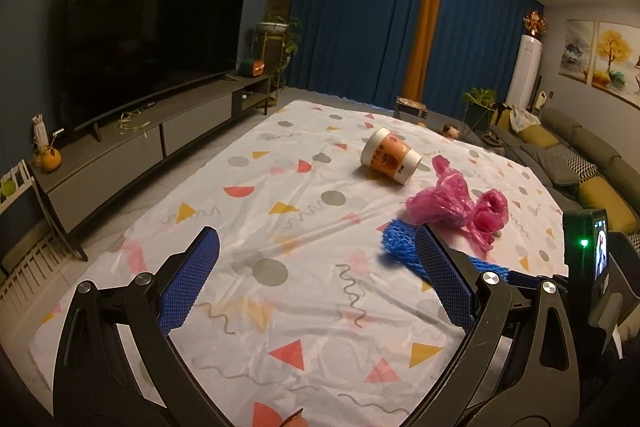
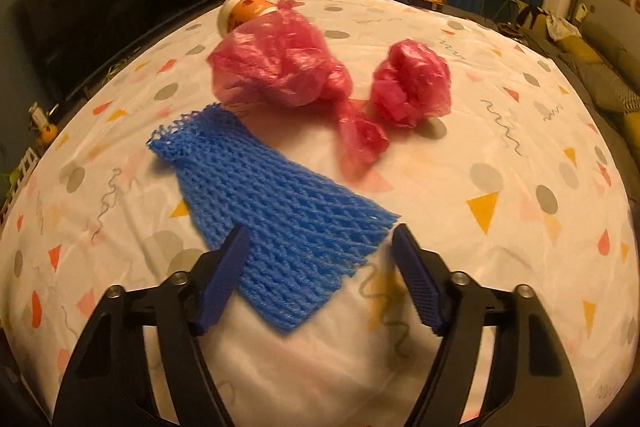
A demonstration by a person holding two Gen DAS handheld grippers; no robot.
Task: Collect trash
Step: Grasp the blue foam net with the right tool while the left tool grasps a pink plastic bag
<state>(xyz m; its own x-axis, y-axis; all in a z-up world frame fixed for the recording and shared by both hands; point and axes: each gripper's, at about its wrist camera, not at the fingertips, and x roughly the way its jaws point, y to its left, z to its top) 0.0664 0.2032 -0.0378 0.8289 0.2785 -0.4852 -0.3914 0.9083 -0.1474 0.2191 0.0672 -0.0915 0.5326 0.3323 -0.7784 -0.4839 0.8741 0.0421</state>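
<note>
A flat blue foam net (image 2: 260, 187) lies on the patterned tablecloth (image 2: 500, 147). My right gripper (image 2: 320, 233) points down at its near end, with a finger on each side; the pads do not visibly press it, so it is open. Beyond the net lie a crumpled pink plastic bag (image 2: 280, 67) and a second pink wad (image 2: 412, 83), joined by a twisted strip. An orange and white paper cup (image 2: 240, 13) lies on its side behind them. My left gripper (image 1: 316, 239) hovers wide open over bare cloth, left of the net (image 1: 400, 241), pink bags (image 1: 440, 203) and cup (image 1: 390, 157).
A dark TV (image 1: 152, 35) on a long grey cabinet (image 1: 140, 155) stands along the left. Blue curtains (image 1: 360, 27) hang behind the table. A sofa with cushions (image 1: 568, 155) runs along the right, with potted plants (image 1: 480, 103) near it.
</note>
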